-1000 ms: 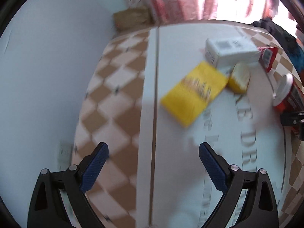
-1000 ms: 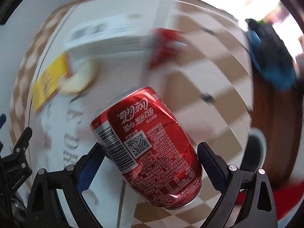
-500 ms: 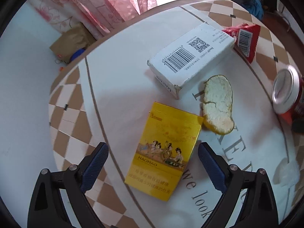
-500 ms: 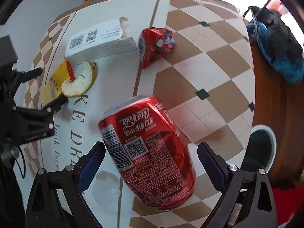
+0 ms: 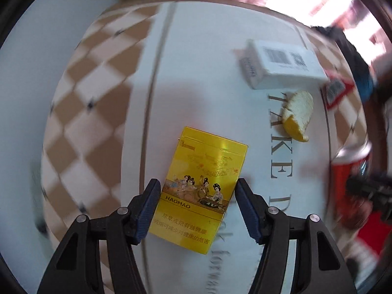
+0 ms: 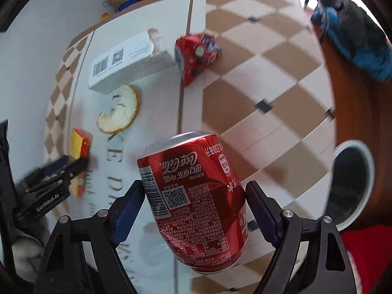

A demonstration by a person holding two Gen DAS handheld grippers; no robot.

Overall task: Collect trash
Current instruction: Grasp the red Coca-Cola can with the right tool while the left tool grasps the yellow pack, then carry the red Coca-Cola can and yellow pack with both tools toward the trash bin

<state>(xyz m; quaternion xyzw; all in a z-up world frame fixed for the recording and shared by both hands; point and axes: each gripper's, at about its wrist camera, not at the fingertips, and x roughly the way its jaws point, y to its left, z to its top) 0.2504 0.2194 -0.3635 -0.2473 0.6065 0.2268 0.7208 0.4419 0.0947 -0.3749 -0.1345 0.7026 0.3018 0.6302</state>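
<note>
On the bench, near left: left gripper (image 5: 197,202) has its jaws drawn in against the two long edges of the yellow cigarette pack (image 5: 202,188), which lies flat on the white printed strip; pads look to be touching the card, though whether the pack is lifted clear I cannot tell. Far of it and to the right, a white barcoded box (image 5: 281,65), with a curl of orange peel (image 5: 299,115) just near of the box, apart from the pack. Further right, a crumpled red snack wrapper (image 6: 196,56) beside the box's end. Right again: right gripper (image 6: 194,203) pinching a dented red cola can (image 6: 196,201), tilted, held up off the bench. Far right, below the bench edge, a round white-rimmed bin (image 6: 352,183) with a dark mouth. Judged step: both grippers loaded or nearly so, pick-up stage closing. Next move calls for a firm squeeze on the pack, a lift, then carrying can and pack rightward over the bin mouth before release. Box, peel and wrapper remain to be collected.
</note>
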